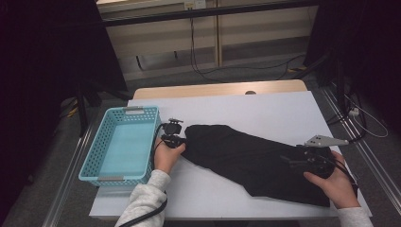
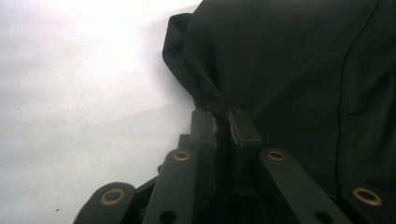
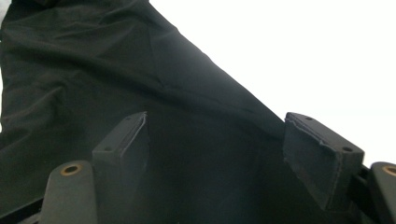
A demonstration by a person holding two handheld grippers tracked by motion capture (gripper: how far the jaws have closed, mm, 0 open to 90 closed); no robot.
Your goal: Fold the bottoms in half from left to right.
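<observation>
A black garment point(image 1: 250, 158) lies spread across the white table top point(image 1: 265, 106), running from the middle toward the near right. My left gripper point(image 1: 181, 138) sits at the garment's left end. In the left gripper view its jaws stand almost together, and the left gripper point(image 2: 222, 120) pinches a rolled edge of the black garment point(image 2: 289, 70). My right gripper point(image 1: 294, 161) rests over the garment's right end, held by a hand. In the right gripper view the right gripper point(image 3: 217, 126) has its jaws wide apart, with the black garment point(image 3: 116, 70) lying loose beneath and between them.
A turquoise plastic basket point(image 1: 92, 156) stands at the table's left edge, close beside the left hand. Behind the white top runs a strip of bare wood point(image 1: 213, 89). Cables lie on the floor beyond the table. The right table edge is near the right hand.
</observation>
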